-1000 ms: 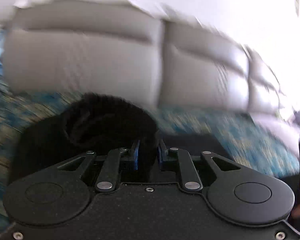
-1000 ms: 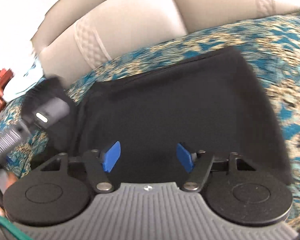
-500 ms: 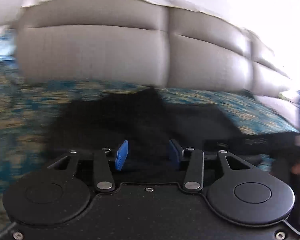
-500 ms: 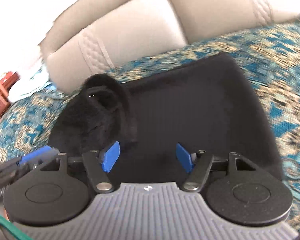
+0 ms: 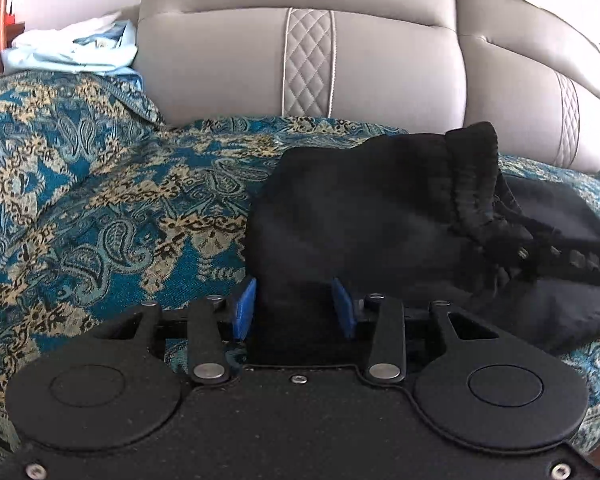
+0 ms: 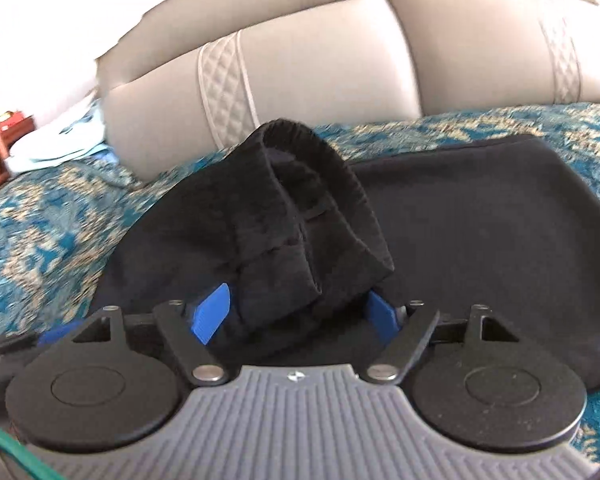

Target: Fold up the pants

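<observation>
Both our grippers straddle black pants (image 5: 380, 208) on the paisley-covered grey sofa (image 5: 240, 64): left gripper (image 5: 296, 308) closing, right gripper (image 6: 296, 312) opening, neither pinching.

The left hand-held gripper (image 5: 296, 310) is all black with 2 blue pads; the right hand-held gripper (image 6: 296, 314) has a ribbed grey body.

This looks like a home living room. A big grey padded sofa back (image 5: 380, 68) with stitched diamond strips stands behind a blue and gold patterned cloth cover (image 5: 80, 184). Soft black pants (image 6: 460, 232) lie on it.
</observation>
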